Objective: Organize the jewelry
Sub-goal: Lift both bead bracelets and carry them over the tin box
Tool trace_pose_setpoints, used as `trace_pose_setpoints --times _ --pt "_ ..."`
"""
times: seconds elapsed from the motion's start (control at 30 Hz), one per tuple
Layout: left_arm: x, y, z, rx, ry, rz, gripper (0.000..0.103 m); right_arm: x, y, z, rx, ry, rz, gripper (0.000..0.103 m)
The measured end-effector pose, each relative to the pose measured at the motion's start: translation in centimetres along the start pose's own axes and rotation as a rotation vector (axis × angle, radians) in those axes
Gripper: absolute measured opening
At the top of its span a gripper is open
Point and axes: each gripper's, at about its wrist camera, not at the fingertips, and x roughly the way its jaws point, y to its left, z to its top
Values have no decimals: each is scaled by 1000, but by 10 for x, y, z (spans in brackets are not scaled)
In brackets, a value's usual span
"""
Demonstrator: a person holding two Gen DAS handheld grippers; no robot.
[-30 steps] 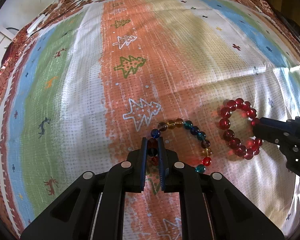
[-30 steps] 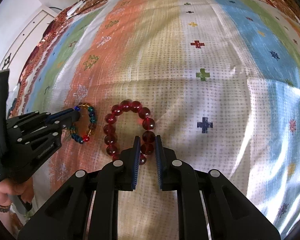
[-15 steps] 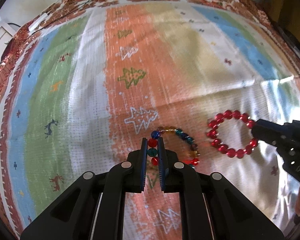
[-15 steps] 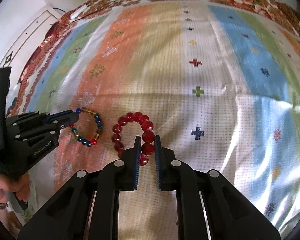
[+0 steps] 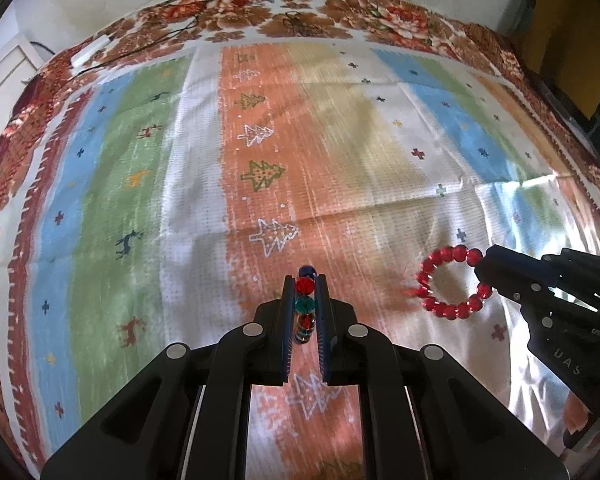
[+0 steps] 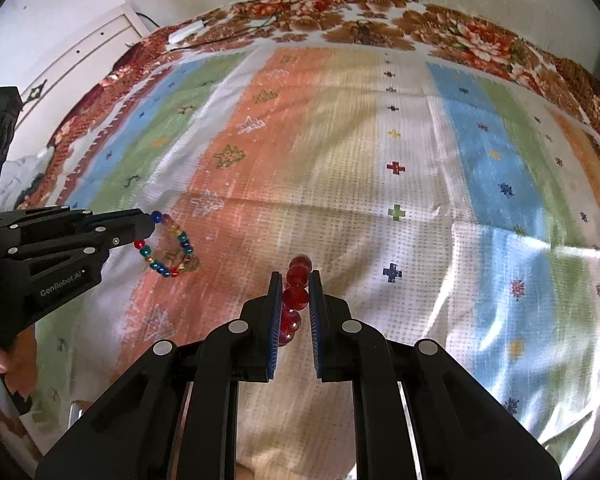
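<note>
My left gripper [image 5: 304, 280] is shut on a multicolour bead bracelet [image 5: 305, 306], which hangs edge-on between the fingers, lifted above the striped cloth [image 5: 180, 200]. In the right wrist view the same bracelet [image 6: 168, 250] dangles as a loop from the left gripper [image 6: 152, 220]. My right gripper [image 6: 294, 278] is shut on a red bead bracelet [image 6: 296, 298], also held up off the cloth. In the left wrist view the red bracelet [image 5: 448, 280] hangs as a ring from the right gripper [image 5: 486, 268].
The striped cloth [image 6: 420, 160] with tree and cross motifs covers the surface, over a brown floral cloth [image 5: 300, 20] at the far edge. A white cable and plug [image 5: 92, 50] lie at the far left. A white cabinet [image 6: 80, 60] stands at left.
Both grippers have risen away from the cloth, each lifting its bracelet. The bracelets now hang free instead of lying flat.
</note>
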Motion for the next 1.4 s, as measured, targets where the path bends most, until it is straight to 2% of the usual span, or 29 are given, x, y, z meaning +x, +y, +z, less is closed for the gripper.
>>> trace_pose_setpoints --times 0.7,0.87,1.4 --pt "-67 -8 -31 -14 -118 -23 9 -60 20 -25 -39 -118 -20 14" --pt "-84 -12 -39 -7 -148 -48 9 -80 29 -33 -86 -179 -70 14" --pt "-118 -27 -65 35 -212 -82 9 -116 48 -54 -109 -271 -28 14"
